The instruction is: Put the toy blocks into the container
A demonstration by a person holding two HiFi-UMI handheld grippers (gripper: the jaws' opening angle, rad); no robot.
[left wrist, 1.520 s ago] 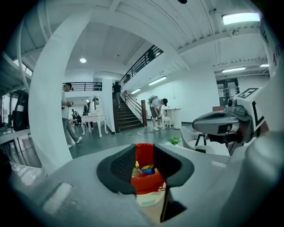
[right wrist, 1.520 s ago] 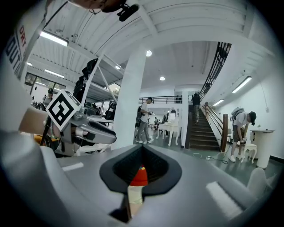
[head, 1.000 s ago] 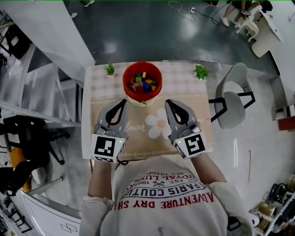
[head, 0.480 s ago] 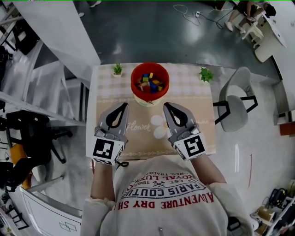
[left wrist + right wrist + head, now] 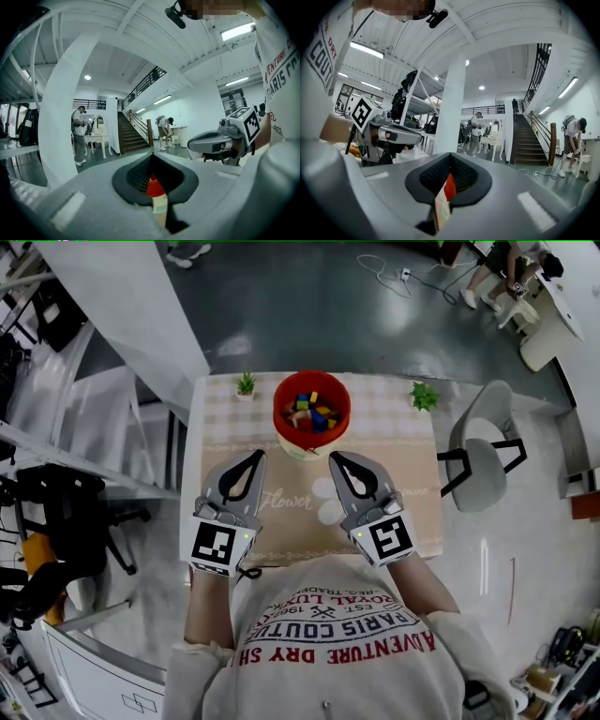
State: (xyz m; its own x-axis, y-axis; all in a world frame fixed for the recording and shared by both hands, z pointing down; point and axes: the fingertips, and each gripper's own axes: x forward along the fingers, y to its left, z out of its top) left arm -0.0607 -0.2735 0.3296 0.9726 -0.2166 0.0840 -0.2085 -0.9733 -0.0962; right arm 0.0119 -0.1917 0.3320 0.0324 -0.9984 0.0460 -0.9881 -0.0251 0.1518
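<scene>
A red container with several coloured toy blocks inside stands at the far middle of the table. My left gripper and right gripper are held side by side over the near half of the table, tips pointing at the container and short of it. Both are shut with nothing between the jaws. In the left gripper view the meeting jaws leave a slit showing a sliver of the red container. The right gripper view shows the same past its jaws.
A beige cloth with a flower print covers the table. Two small potted plants stand at its far corners. A grey chair is to the right, a white pillar and racks to the left. People stand far off by a staircase.
The head view has shifted, so the table and container sit further right in the picture. Both grippers stay shut over the near table, their tips slightly closer together.
</scene>
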